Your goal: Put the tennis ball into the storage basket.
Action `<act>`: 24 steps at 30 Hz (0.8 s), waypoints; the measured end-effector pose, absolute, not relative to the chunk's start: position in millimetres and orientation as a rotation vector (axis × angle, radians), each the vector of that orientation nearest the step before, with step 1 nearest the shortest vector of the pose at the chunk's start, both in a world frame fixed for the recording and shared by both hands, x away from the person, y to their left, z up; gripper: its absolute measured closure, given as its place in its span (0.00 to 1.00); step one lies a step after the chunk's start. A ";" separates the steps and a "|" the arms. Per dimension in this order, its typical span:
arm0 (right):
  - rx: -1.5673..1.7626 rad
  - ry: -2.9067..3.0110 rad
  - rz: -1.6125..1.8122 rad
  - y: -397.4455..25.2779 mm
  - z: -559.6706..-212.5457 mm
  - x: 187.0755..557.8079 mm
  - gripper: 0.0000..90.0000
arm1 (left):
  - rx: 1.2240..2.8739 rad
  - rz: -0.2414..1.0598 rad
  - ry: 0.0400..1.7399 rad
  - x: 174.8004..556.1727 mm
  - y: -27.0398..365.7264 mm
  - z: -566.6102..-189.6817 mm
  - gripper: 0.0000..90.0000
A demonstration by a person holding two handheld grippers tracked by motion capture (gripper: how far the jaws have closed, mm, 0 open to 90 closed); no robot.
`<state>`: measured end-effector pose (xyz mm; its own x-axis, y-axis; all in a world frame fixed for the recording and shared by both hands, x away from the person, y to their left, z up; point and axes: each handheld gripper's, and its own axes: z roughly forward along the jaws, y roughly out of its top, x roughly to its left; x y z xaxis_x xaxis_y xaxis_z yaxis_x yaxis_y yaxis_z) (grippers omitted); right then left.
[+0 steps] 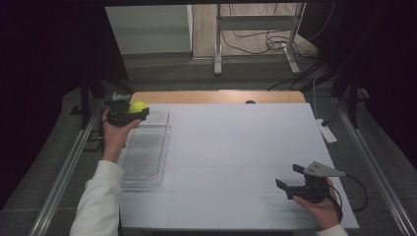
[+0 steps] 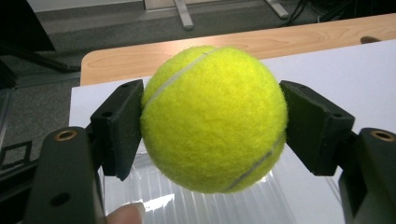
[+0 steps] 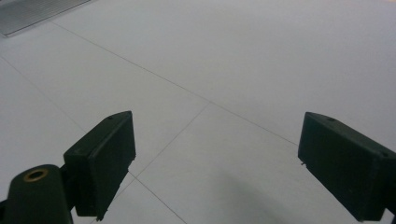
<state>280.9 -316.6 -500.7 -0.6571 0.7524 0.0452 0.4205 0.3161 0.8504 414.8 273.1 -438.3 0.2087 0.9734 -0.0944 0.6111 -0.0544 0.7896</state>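
Nearest to us, at the front right corner of the white surface (image 1: 236, 147), we see the right claw (image 1: 290, 177) held low in the person's right hand (image 1: 319, 204), its jaws spread wide with nothing between them. In the right gripper view the right claw (image 3: 215, 163) looks across bare white sheet crossed by thin seams, so we find open room ahead of it and to its left. The front edge of the surface lies just behind that hand, and the right edge is near it.

Farther off, along the left edge, we see a clear plastic tray (image 1: 145, 152) lying flat on the surface, its long side running away from us; its left rim sits close to the surface's edge, beside a metal rail (image 1: 64, 172). The wide middle of the surface between tray and right claw is free.

At the tray's far end we see the left claw (image 1: 133, 112), held in the left hand (image 1: 114, 135), gripping a yellow tennis ball (image 1: 138, 106) above the tray's far end. In the left gripper view the tennis ball (image 2: 212, 119) is squeezed between both pads of the left claw (image 2: 212, 126), with the ribbed tray (image 2: 196, 205) below it and a fingertip (image 2: 128, 214) at the bottom.

Beyond, a bare wooden strip (image 1: 216, 96) marks the far edge of the surface, and past it we see grey floor and a metal stand (image 1: 255, 34).
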 end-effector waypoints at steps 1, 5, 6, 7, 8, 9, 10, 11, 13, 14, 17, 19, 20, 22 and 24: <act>1.047 2.229 1.273 -316.4 -500.7 280.8 0.13 | 1.752 0.626 1.493 415.2 273.4 -439.0 0.30; 1.047 2.229 1.272 -316.3 -500.8 280.9 0.13 | 1.766 0.630 1.511 417.7 276.6 -442.4 0.30; 1.048 2.229 1.272 -316.4 -500.8 280.8 0.13 | 1.768 0.630 1.514 418.1 276.9 -443.0 0.30; 1.048 2.229 1.272 -316.4 -500.9 280.9 0.13 | 1.774 0.631 1.520 418.8 277.6 -444.0 0.30; 1.049 2.229 1.271 -316.4 -500.9 280.9 0.13 | 1.776 0.630 1.523 419.5 277.9 -444.8 0.30; 1.049 2.229 1.271 -316.4 -500.9 280.9 0.13 | 1.776 0.630 1.523 419.5 277.9 -444.8 0.30; 1.048 2.230 1.272 -316.3 -500.9 280.9 0.13 | 1.777 0.630 1.526 420.1 278.1 -445.4 0.30; 1.047 2.230 1.272 -316.0 -500.8 280.7 0.13 | 1.778 0.629 1.528 420.5 278.1 -445.8 0.30; 1.045 2.232 1.266 -315.7 -500.5 280.4 0.13 | 1.786 0.630 1.530 421.7 277.9 -446.7 0.30; 1.044 2.232 1.265 -315.6 -500.6 280.4 0.13 | 1.788 0.628 1.532 422.4 277.5 -447.2 0.30; 1.044 2.232 1.265 -315.9 -500.7 280.6 0.13 | 1.798 0.625 1.536 424.7 276.8 -449.6 0.30; 1.046 2.231 1.270 -316.0 -500.9 280.7 0.13 | 1.802 0.623 1.541 425.8 276.6 -451.0 0.30; 1.047 2.230 1.270 -316.2 -501.0 280.7 0.13 | 1.807 0.621 1.544 426.6 276.6 -452.2 0.30; 1.046 2.231 1.269 -316.1 -501.0 280.7 0.13 | 1.816 0.619 1.551 427.7 276.7 -454.2 0.30; 1.046 2.232 1.268 -316.0 -501.1 280.8 0.13 | 1.819 0.617 1.553 428.1 276.9 -455.0 0.30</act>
